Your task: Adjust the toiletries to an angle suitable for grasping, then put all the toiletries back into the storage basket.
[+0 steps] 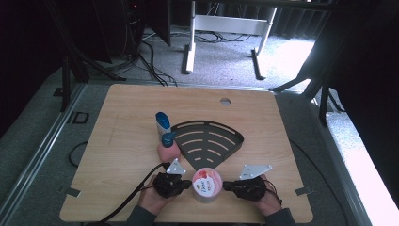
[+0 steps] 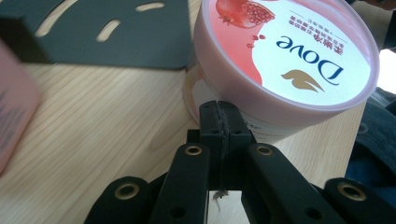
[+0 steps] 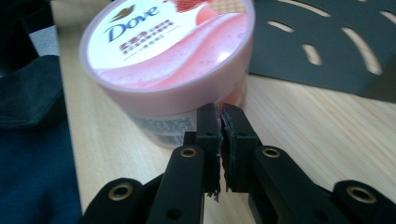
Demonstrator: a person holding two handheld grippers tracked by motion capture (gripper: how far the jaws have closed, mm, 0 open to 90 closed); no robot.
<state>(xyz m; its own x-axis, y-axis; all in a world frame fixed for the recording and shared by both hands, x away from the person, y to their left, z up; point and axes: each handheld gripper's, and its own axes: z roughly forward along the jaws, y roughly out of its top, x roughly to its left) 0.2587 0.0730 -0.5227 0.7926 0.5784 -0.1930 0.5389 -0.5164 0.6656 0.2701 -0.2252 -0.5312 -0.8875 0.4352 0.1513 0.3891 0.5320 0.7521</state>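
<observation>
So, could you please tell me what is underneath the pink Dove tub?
The tub stands on the bare wooden table, just in front of the black slotted shelf. Its base covers the wood directly underneath.

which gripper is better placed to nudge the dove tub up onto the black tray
Neither alone, probably: the left gripper and right gripper flank the Dove tub evenly, jaws shut, tips at its sides. The black tray lies straight beyond, so both together look best.

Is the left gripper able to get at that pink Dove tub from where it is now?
Probably yes. The left gripper, jaws shut, has its tips right against the side of the Dove tub, with nothing between. The right gripper presses from the other side.
</observation>
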